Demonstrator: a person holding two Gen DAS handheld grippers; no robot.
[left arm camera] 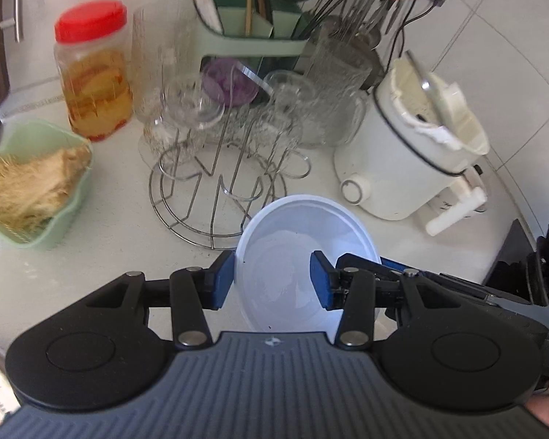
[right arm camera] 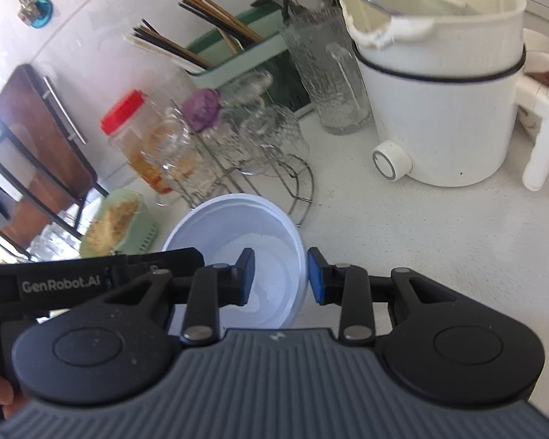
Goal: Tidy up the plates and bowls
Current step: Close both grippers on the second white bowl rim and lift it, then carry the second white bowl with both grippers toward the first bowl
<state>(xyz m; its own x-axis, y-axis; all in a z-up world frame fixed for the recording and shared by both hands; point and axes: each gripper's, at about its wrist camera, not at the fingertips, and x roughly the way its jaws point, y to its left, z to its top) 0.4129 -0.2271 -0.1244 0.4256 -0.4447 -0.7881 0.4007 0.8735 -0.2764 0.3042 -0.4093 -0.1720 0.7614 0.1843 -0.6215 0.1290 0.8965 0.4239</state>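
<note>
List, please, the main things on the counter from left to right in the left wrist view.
Green basket → red-lidded jar → wire glass rack → white bowl → white electric pot.

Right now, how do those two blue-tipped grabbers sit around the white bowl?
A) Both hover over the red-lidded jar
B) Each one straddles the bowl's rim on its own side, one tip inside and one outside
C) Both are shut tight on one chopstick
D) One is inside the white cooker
B: the left gripper and right gripper each have one blue tip inside the white bowl and one outside its rim.
</note>
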